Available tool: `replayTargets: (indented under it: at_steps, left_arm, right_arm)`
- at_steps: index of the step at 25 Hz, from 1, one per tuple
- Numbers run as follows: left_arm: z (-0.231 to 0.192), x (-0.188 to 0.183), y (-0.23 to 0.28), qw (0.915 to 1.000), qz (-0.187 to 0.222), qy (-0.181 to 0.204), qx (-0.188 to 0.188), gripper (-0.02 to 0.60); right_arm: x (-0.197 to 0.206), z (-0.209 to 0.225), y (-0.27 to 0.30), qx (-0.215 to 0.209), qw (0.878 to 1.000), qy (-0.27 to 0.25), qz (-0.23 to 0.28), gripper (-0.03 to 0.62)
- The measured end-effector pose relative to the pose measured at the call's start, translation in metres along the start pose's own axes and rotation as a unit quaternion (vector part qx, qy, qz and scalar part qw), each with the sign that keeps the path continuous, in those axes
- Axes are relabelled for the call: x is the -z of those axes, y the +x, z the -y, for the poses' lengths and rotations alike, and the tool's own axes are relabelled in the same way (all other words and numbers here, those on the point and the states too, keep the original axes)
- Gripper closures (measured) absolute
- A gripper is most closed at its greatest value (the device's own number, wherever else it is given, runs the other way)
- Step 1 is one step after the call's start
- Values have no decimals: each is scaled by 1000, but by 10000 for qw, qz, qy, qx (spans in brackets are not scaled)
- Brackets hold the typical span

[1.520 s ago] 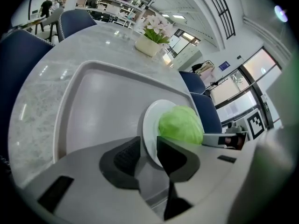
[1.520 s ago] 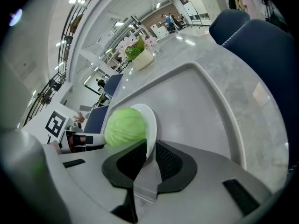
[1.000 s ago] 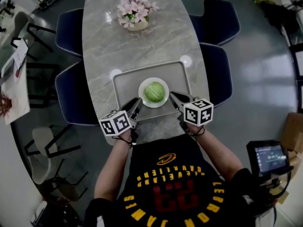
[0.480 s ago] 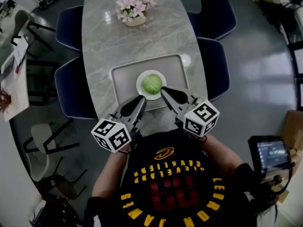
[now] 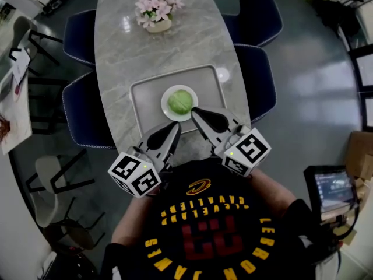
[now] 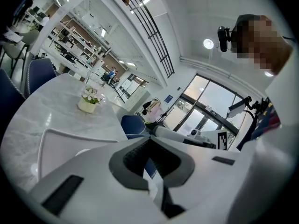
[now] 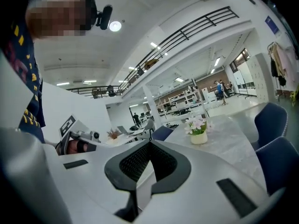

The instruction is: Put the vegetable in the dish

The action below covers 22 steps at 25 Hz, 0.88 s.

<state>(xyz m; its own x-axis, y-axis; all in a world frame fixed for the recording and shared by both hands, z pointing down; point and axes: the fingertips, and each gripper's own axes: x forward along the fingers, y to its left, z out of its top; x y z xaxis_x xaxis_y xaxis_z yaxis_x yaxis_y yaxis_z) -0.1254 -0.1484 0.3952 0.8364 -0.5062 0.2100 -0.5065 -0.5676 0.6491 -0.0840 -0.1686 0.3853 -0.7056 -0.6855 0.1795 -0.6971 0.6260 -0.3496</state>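
A round, leafy cabbage (image 5: 180, 101) sat in the smooth white dish (image 5: 165, 109) on a grey rectangular tray (image 5: 145, 98), with flowers (image 5: 154, 7) beyond on the marble table (image 5: 125, 51). The left gripper (image 5: 171, 127) and right gripper (image 5: 196, 111) hovered nearby, jaws pressed together, empty.

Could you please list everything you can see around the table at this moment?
table: one, grey marble, centre of the head view.
tray: one, grey, on the table's near end.
dish: one, white, on the tray.
vegetable: one, green and round, lying in the dish.
flower pot: one, pink blooms, on the table's far end.
chairs: four, dark blue, two on each side of the table.
screen: one, lit, on a stand at the person's right.
left tool: one, white and black, jaws together, empty, at the tray's near edge.
right tool: one, white and black, jaws together, empty, tip near the dish.
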Motion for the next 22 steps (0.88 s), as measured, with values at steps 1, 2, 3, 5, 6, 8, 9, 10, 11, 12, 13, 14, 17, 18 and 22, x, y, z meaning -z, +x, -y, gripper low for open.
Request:
replayTargets:
  at_steps: [1,2,3,5,6,8,9,10,11,12,13,14,17,18,22]
  left_arm:
    - [2,-1,-1,10000,5,17,3,581]
    - [4,-1,-2,10000,11,42,7,581]
    - [5,-1,-3,10000,14,75,13,581]
    - [8,-1,-3,9999,-49,152,-5,581]
    - [9,-1,-2,9998,-89,185,-16,581]
    - [12,-1,-1,9996,-137,236,-21,581]
    - [13,-1,-1,9996,-148,258,-24,581]
    - [13,-2,-1,9995,-154,277,-29,581]
    - [13,-2,-1,9995,-156,288,-36,581]
    - [12,-2,-1,9995,-156,286,-47,581]
    - [10,-2,-1,9995,-151,272,-63,581]
    - [9,-2,-2,9995,-142,253,-81,581]
    - [6,-3,-3,9997,-123,199,-123,581]
    - [5,-2,-3,9997,-118,184,-125,581]
    - [2,-1,-3,9998,-62,155,-96,581]
  right_arm:
    - [-3,-4,-1,-1,10000,-73,21,589]
    - [-5,-7,-3,-2,9999,-132,43,589]
    - [-7,-10,-4,-3,9998,-176,64,589]
    - [-10,-12,-5,-5,9997,-210,101,589]
    - [-11,-13,-5,-6,9997,-213,116,589]
    - [-13,-14,-6,-26,9996,-224,151,589]
    - [-14,-15,-6,-46,9996,-233,174,589]
    - [-14,-15,-6,-60,9995,-239,184,589]
    - [-13,-14,-6,-58,9996,-238,166,589]
    - [-12,-14,-6,-49,9996,-223,135,589]
    - [-10,-13,-5,-47,9997,-190,114,589]
    - [-10,-13,-4,-59,9998,-153,118,589]
    - [-9,-14,-3,-96,9998,-116,143,589]
    - [-8,-14,-4,-83,9999,-118,95,589]
    - [-5,-12,-2,-79,9999,-97,26,589]
